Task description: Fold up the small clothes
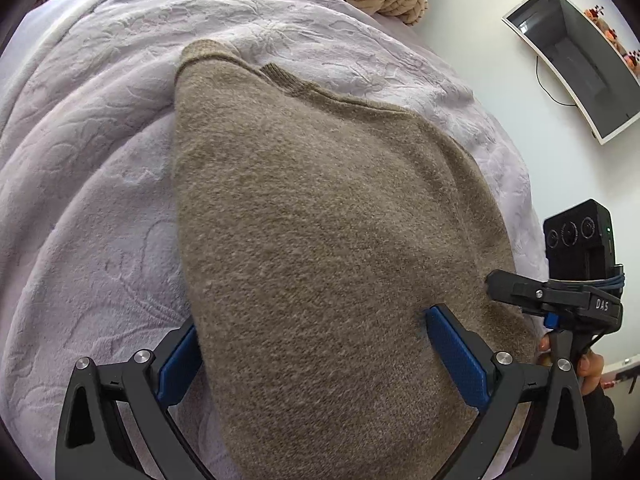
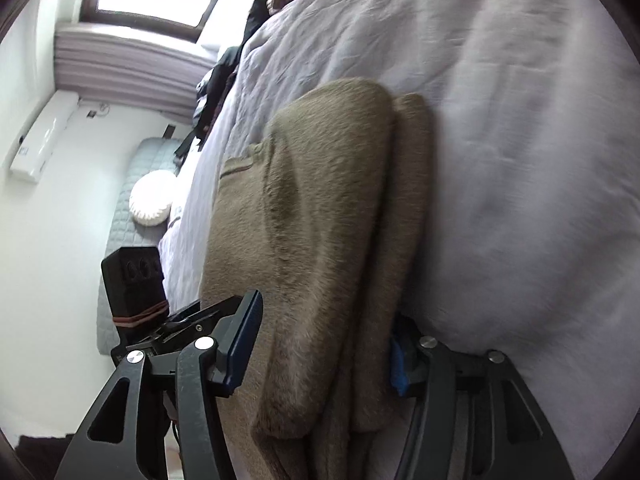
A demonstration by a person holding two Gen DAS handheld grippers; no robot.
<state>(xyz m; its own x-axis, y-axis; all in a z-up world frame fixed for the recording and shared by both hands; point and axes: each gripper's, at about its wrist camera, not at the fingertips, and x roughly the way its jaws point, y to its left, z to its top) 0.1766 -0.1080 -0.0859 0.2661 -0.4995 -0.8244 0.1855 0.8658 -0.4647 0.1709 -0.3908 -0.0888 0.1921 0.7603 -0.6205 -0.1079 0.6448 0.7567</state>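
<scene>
1. The bed, under a pale lilac embossed blanket, spreads ahead of and beneath both tools; it gives a soft, yielding base, so anything pressed on it will likely sink a little.
2. The brown sweater lies on that blanket, already folded into layers, running forward from between the jaws of the left hand-held gripper. It looks like fuzzy, thick knit: soft, limp, light, not slippery, not fragile. It should drape and sag when lifted, so the doubled edges are the best place to pinch.
3. The left hand-held gripper stands wide, its blue pads at either side of the sweater's near end and not squeezing it.
4. The right hand-held gripper straddles the stacked fold edges of the sweater in the right wrist view; its jaws are parted about halfway, with the cloth between them but apparently loose.
5. A ribbed cuff at the far end, well ahead of the left hand-held gripper, would offer a firmer hold than the plain knit.
</scene>
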